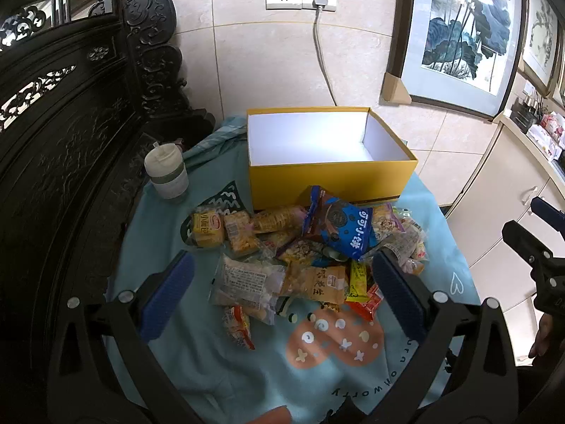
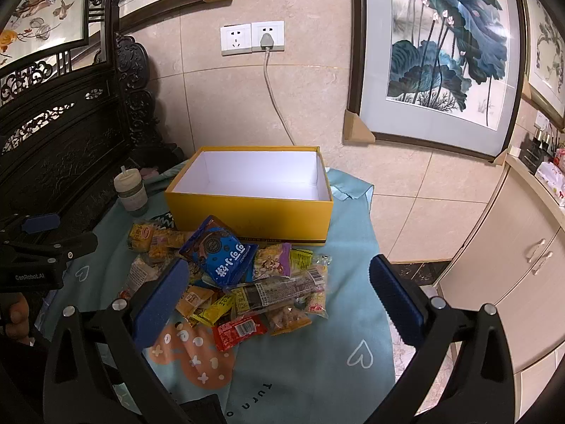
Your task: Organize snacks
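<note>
Inspection of my two tools: my left gripper [image 1: 282, 289] stands spread wide and holds nothing; my right gripper [image 2: 279, 296] is likewise wide apart and empty. Both hover above the snack pile [image 1: 300, 254], which lies heaped on the teal cloth [image 1: 212, 364], touching the front wall of the yellow box [image 1: 328, 182]. The box is bare inside, so no snack is stowed yet.

The pile sits ahead of and below both grippers, with the box directly beyond it. The blue cookie bag [image 1: 339, 226] rests on top, leaning against the box (the easiest first pick, in my judgement). Neither hand looks clearly nearer; a cup [image 1: 166, 171] stands well apart at the left.
</note>
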{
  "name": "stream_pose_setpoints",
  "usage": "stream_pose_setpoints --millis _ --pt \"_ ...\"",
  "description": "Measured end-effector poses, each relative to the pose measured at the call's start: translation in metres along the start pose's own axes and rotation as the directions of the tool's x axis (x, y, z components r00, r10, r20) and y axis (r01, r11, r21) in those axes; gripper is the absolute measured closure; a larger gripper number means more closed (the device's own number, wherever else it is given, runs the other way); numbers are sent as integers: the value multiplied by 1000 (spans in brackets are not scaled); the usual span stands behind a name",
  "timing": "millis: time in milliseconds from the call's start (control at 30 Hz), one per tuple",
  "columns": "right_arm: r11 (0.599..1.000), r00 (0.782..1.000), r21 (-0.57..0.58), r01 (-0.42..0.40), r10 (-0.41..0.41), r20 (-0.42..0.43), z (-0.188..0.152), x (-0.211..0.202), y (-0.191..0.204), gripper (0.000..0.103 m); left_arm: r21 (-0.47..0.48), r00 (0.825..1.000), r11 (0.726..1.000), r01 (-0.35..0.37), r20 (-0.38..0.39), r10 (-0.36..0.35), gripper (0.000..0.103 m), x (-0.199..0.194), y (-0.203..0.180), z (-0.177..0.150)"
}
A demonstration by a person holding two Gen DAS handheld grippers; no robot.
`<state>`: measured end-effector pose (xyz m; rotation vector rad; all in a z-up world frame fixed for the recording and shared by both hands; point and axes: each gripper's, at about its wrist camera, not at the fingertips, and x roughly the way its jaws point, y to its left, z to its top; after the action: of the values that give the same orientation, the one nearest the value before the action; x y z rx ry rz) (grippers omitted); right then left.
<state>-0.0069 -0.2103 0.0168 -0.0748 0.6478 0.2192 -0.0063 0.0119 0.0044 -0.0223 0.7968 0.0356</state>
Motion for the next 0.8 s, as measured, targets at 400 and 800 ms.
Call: stream_pose_setpoints --millis 400,800 --pt "1000 1000 2 4 -4 6 -1 -2 0 1 1 1000 1000 -1 2 1 2 -1 2 1" --pt "1000 1000 2 4 -4 6 -1 -2 0 1 4 1000 1000 0 5 0 2 -2 1 1"
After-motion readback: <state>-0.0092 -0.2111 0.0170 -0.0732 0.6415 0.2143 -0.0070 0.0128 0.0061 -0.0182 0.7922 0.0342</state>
